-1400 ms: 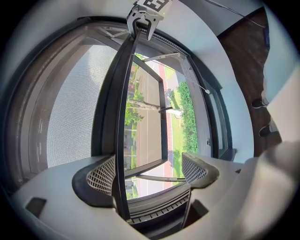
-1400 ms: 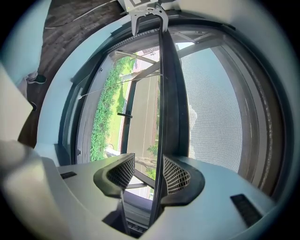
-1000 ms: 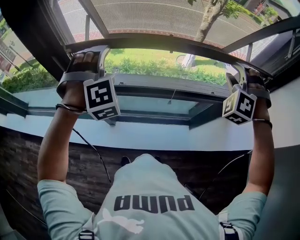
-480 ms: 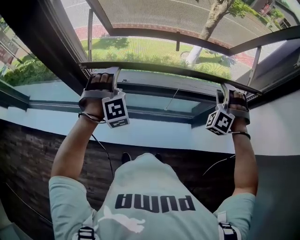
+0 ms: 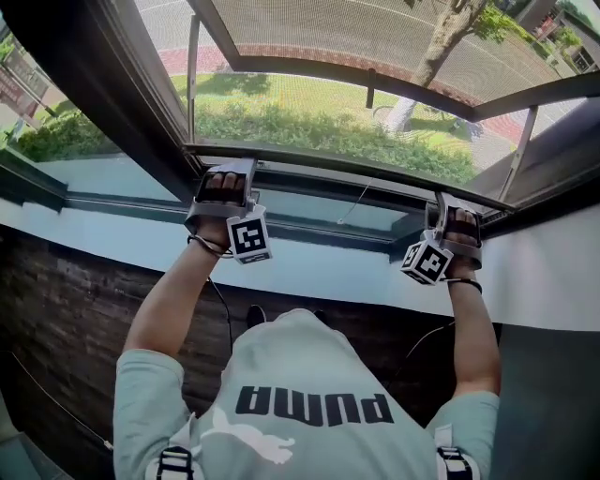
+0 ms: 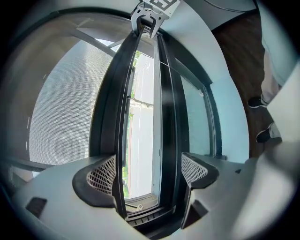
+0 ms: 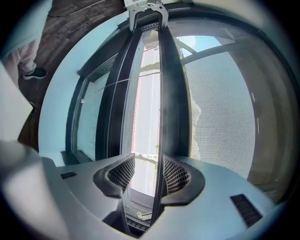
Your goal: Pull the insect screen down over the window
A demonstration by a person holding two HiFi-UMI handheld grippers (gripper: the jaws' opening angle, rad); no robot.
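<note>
Left gripper (image 6: 147,176) and right gripper (image 7: 144,176) have sunk with the screen bar (image 5: 328,169) — jaws apart, one pad each touching it.

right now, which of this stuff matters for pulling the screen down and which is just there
Job:
- insect screen
- its bottom bar
- left gripper and right gripper, jaws open around the bar
- window frame

Just there:
- tree
- hedge
- lawn
- brick wall
</note>
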